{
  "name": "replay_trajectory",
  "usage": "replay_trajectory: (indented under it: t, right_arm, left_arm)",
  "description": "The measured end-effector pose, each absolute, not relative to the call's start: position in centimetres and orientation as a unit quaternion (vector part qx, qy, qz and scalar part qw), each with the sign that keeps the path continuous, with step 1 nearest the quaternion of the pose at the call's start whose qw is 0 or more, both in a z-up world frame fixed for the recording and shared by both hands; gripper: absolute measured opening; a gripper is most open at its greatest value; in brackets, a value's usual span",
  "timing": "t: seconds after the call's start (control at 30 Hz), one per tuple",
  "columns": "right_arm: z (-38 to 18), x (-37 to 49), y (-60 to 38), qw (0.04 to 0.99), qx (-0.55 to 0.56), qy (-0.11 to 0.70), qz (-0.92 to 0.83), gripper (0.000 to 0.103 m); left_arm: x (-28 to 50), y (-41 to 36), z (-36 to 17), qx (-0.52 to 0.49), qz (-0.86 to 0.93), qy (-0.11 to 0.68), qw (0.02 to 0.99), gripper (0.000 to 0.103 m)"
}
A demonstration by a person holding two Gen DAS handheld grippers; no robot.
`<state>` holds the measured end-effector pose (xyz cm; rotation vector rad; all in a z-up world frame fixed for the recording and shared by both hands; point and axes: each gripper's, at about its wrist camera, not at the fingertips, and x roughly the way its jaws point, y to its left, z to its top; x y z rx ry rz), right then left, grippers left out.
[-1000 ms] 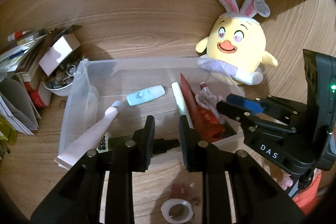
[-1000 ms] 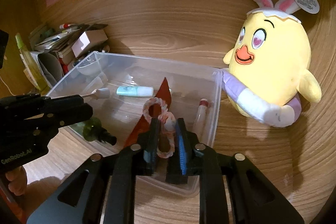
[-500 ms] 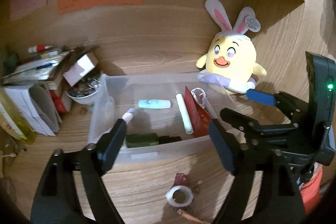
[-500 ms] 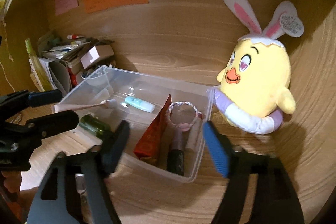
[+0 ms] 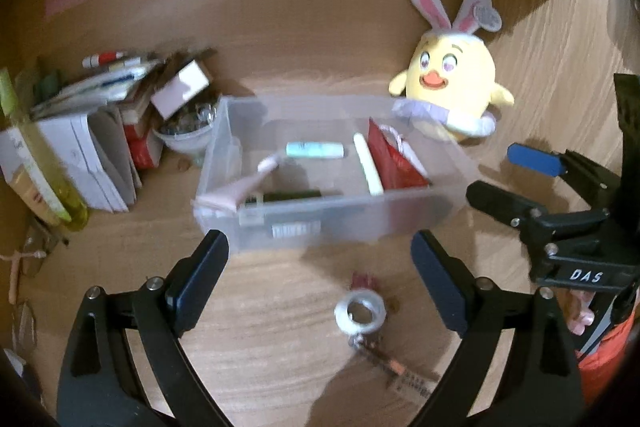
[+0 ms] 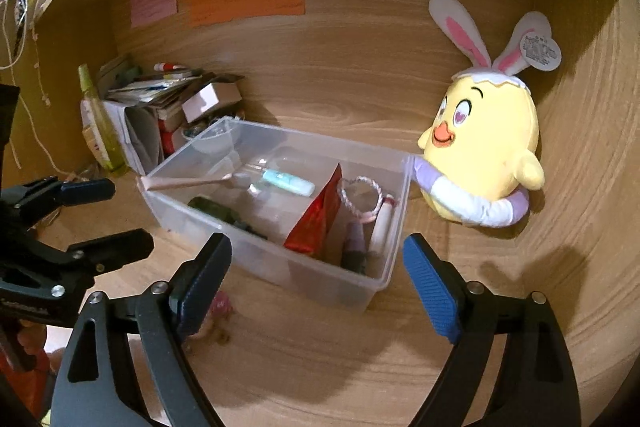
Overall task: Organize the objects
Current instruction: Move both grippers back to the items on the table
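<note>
- Jaws of the left gripper (image 5: 320,275) were seen wide and opening further, with nothing between them; only bare desk (image 5: 280,307) lay in the gap.
- Just right of that gap's middle, and nearer the camera than the fingertips, a roll of clear tape (image 5: 361,311) was found flat on the wood, its hole facing up, so no long axis had to be matched.
- Behind the tape a small dark red item (image 5: 362,281) was noted, too blurred to name, and nearer the camera a pencil-like stick (image 5: 404,375) lay slanted.
- Beyond both sat the clear plastic bin (image 5: 332,223), already filled with tubes and a red packet (image 5: 394,159).
- Jaws of the right gripper (image 6: 318,275) were likewise spread and opening, empty, and aimed at the bin's near corner (image 6: 376,283).
- The left gripper was judged the nearer to the tape; a pull back and downward would be called for.
</note>
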<state>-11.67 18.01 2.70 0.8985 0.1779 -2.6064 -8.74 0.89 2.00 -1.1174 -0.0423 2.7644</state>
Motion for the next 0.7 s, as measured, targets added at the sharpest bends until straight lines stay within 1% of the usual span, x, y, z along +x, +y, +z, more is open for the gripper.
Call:
replay_trajectory:
  t: [0.23,0.43,0.53,0.7]
  right_arm:
    - [1.1,-10.0,18.6,0.194,0.337,0.063,-0.919,0.086]
    - [-1.3,-9.7,18.1,0.201,0.369,0.082,-0.904,0.086]
    - [-2.4,-9.1,18.0,0.207,0.38,0.082,-0.898,0.086]
    - [-3.2,-8.2,18.2,0.21,0.391,0.084,-0.892,0.086]
  left_arm:
    - [-6.9,0.5,-0.3,-0.404,0.911,-0.01,0.079,0.094]
    - [-5.5,0.0,-2.1,-0.426,0.902,-0.015,0.074,0.095]
    - [-5.0,0.1,-3.1,-0.436,0.896,-0.018,0.081,0.095]
    - [-4.3,1.4,-4.6,-0.446,0.889,0.002,0.106,0.095]
